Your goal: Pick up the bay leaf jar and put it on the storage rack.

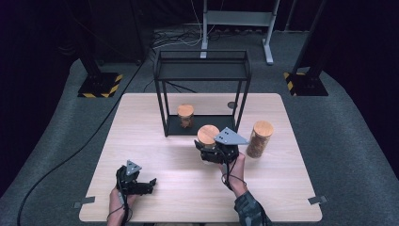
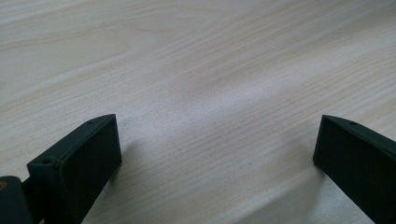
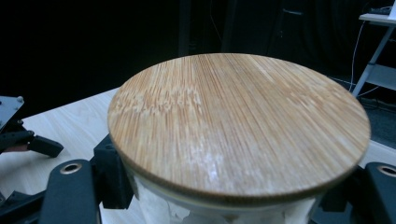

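1. Three jars with bamboo lids are what I count from the high view: one on the bottom shelf of the black wire rack [image 1: 202, 70], one standing free on the table [image 1: 141, 141] to the right, and one in my right gripper [image 1: 214, 151].
2. My right gripper sits just near of the rack's front edge, slightly right of the table's middle, with its grey plate on top.
3. Its jaws are clamped on the held jar [image 1: 207, 136], one on each side of the glass body just below the lid. In the right gripper view the round lid [image 3: 238, 126] spreads over both jaws and hides the pads, so I can't see the contact itself.
4. I can't tell whether the held jar's base touches the table.
5. The free jar [image 1: 259, 138] stands just right of the right gripper, apart from it.
6. The shelf jar [image 1: 185, 116] is farther back and a little left, inside the rack.
7. My left gripper [image 1: 141, 184] rests low at the near left of the table, well apart from all three jars.
8. Its jaws stand wide apart in the left gripper view, with bare wood grain between them and nothing held.
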The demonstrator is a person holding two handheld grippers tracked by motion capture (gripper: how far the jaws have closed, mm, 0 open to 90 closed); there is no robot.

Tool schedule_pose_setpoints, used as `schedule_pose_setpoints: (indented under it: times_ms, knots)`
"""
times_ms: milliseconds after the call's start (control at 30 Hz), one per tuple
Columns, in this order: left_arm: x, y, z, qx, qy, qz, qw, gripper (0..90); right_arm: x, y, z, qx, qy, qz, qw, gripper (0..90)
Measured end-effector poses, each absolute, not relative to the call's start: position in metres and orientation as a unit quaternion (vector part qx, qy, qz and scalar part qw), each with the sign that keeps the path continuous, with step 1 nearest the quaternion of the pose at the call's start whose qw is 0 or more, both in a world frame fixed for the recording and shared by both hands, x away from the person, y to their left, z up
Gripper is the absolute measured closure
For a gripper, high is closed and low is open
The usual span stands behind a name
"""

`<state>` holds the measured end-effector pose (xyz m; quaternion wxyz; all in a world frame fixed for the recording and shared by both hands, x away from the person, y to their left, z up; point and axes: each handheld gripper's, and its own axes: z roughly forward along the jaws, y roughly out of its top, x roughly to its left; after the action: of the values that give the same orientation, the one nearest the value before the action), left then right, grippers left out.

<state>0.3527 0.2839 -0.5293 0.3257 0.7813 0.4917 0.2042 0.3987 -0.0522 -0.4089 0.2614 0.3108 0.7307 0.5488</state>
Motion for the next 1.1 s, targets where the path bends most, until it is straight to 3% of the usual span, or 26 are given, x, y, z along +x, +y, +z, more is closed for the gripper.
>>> schedule_pose_setpoints:
  times_ms: [1100]
  knots:
    - [0.353,0.284,-0.529,0.782,0.491,0.204,0.325,0.3,0.429,-0.048,-0.411,0.323,0.727,0.546,0.261,24.5]
